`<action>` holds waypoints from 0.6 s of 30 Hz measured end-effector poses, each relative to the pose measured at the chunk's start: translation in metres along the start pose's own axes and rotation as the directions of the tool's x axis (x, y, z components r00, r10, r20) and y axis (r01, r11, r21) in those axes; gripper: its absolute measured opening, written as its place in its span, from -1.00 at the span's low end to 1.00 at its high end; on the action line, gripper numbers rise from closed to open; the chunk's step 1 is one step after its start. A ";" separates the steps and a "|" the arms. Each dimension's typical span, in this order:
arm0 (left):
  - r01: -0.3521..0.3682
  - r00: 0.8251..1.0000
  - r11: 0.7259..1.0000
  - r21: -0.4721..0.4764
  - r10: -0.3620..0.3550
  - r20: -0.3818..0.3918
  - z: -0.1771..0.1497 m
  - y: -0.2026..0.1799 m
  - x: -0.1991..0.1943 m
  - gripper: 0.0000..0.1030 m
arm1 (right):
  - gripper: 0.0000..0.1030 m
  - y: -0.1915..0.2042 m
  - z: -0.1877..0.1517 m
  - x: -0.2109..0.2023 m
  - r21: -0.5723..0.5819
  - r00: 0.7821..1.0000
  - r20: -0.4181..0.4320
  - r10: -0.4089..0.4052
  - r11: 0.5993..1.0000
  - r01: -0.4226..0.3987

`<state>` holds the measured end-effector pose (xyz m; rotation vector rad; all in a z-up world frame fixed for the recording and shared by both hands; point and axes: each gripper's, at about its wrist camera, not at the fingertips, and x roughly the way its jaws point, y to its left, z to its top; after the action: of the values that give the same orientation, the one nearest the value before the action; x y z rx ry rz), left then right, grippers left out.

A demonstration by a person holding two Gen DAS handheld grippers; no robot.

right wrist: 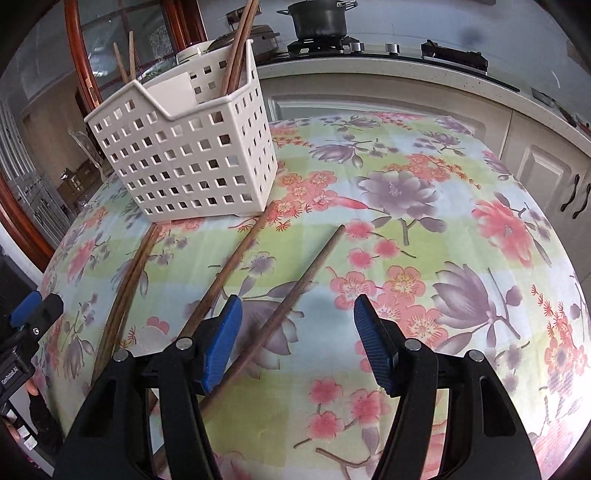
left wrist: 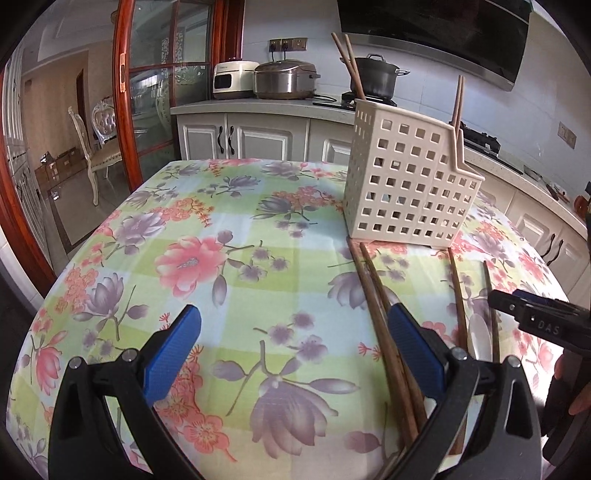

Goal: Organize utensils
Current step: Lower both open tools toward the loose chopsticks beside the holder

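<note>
Loose chopstick (right wrist: 280, 314), table centre near basket (right wrist: 184, 155): right gripper (right wrist: 295, 343) and left gripper (left wrist: 291, 350) gape empty; straddle squarely before pinching.

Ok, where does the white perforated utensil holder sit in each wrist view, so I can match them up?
Left wrist view: the white perforated utensil holder stands right of centre, upper half, at the far ends of the loose chopsticks.
Right wrist view: it stands upper left, chopsticks standing inside it.
Shared landmark: the black pot on the stove behind it, top centre in the right view.
</note>
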<state>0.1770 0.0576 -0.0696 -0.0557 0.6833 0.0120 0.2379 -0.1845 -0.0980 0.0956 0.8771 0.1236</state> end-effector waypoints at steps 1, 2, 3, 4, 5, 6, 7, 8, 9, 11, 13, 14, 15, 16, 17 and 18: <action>0.000 1.000 1.000 0.007 0.000 -0.001 0.000 -0.001 0.000 0.91 | 0.18 0.002 0.001 0.002 -0.007 1.000 -0.007 -0.010 1.000 0.010; 0.001 1.000 1.000 0.013 -0.001 -0.002 -0.001 -0.002 0.000 0.91 | 0.18 0.005 0.001 0.004 -0.015 1.000 -0.017 -0.019 1.000 0.018; 0.005 1.000 1.000 0.017 -0.005 -0.003 -0.001 -0.003 0.000 0.91 | 0.17 0.008 0.001 0.006 -0.029 0.999 -0.023 -0.032 0.999 0.031; 0.008 1.000 1.000 0.019 -0.008 -0.004 -0.001 -0.003 0.000 0.91 | 0.16 0.011 0.001 0.007 -0.042 0.999 -0.022 -0.043 0.998 0.042; 0.010 1.000 1.000 0.019 -0.010 -0.006 -0.001 -0.003 0.000 0.91 | 0.15 0.013 0.000 0.008 -0.059 0.998 -0.023 -0.053 0.997 0.051; 0.012 1.000 1.000 0.017 -0.012 -0.007 -0.001 -0.003 0.000 0.91 | 0.09 0.015 0.000 0.008 -0.071 0.998 -0.022 -0.062 0.996 0.061; 0.014 1.000 1.000 0.013 -0.014 -0.007 -0.001 -0.002 0.000 0.91 | 0.05 0.016 -0.001 0.008 -0.077 0.997 -0.019 -0.069 0.995 0.068; 0.015 1.000 1.000 0.010 -0.014 -0.007 -0.001 -0.001 0.000 0.91 | -0.03 0.015 -0.001 0.007 -0.080 0.998 -0.016 -0.068 0.995 0.066; 0.014 1.000 1.000 0.008 -0.014 -0.008 -0.001 0.000 0.000 0.91 | -0.12 0.014 -0.002 0.007 -0.083 0.998 -0.014 -0.065 0.994 0.064; 0.013 1.000 1.000 0.004 -0.013 -0.009 -0.001 0.001 0.001 0.91 | -0.30 0.012 -0.002 0.006 -0.093 0.998 -0.007 -0.066 0.994 0.065; 0.013 1.000 1.000 -0.001 -0.013 -0.011 -0.001 0.002 0.001 0.91 | -0.46 0.010 -0.003 0.004 -0.099 0.998 -0.004 -0.063 0.993 0.063; 0.014 1.000 1.000 -0.001 -0.014 -0.013 -0.001 0.002 0.001 0.91 | -0.59 0.010 -0.003 0.004 -0.106 0.998 -0.003 -0.061 0.993 0.061; 0.015 1.000 1.000 -0.002 -0.015 -0.014 -0.001 0.002 0.002 0.91 | -0.61 0.011 -0.003 0.004 -0.111 0.998 -0.003 -0.059 0.992 0.058; 0.016 1.000 1.000 -0.002 -0.016 -0.015 -0.001 0.002 0.002 0.91 | -0.65 0.010 -0.003 0.003 -0.114 0.999 -0.001 -0.044 0.993 0.044; 0.016 1.000 1.000 0.000 -0.016 -0.015 -0.001 0.001 0.002 0.91 | -0.72 0.011 -0.003 0.002 -0.117 1.000 -0.001 -0.019 0.993 0.019; 0.016 1.000 1.000 0.005 -0.016 -0.016 -0.001 -0.001 0.002 0.91 | -0.78 0.012 -0.004 0.001 -0.124 1.000 0.000 -0.003 0.992 0.003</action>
<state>0.1778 0.0569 -0.0720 -0.0561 0.6985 -0.0059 0.2351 -0.1725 -0.1000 -0.0220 0.8680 0.1753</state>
